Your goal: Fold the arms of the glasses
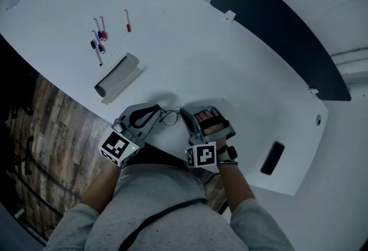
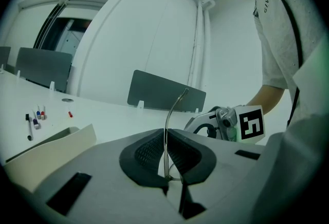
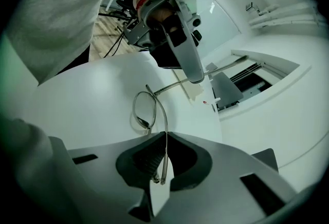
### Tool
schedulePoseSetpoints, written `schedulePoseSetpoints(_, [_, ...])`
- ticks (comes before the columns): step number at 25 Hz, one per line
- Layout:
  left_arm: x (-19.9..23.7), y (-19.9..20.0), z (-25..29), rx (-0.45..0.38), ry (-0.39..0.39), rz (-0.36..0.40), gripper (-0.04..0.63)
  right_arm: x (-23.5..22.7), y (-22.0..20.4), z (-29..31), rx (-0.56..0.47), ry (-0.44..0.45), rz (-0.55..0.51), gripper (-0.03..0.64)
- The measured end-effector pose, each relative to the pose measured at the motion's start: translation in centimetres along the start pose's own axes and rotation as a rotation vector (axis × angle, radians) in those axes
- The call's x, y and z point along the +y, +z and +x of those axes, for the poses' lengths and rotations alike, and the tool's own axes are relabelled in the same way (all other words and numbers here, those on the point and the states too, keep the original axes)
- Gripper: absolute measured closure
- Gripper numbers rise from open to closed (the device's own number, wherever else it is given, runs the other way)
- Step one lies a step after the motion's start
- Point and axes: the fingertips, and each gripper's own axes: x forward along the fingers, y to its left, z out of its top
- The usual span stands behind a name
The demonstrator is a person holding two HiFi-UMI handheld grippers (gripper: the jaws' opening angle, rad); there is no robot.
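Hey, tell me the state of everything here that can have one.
glasses: arms unfolded, one in each gripper
left gripper: shut on one arm
right gripper: shut on the other arm
markers: lying on the table

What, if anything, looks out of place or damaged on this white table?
Nothing stands out. The thin wire-framed glasses look intact, one arm pinched in the left tongs, one in the right tongs. Small marker pens lie loose near the pale tray; nothing spilled.
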Motion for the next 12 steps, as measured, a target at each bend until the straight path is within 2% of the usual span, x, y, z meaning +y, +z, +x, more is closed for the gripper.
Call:
schedulePoseSetpoints(8, [-0.72, 0.26, 0.22, -0.013, -0.026, 0.061, 0.568, 0.13, -0.25, 0.14, 0.031, -0.062, -0.086, 0.59])
schedulePoseSetpoints(12, [-0.92, 0.3, 0.22, -0.011, -0.028, 0.069, 0.568, 0.05, -0.35, 0.08, 0.025, -0.064, -0.076, 0.589])
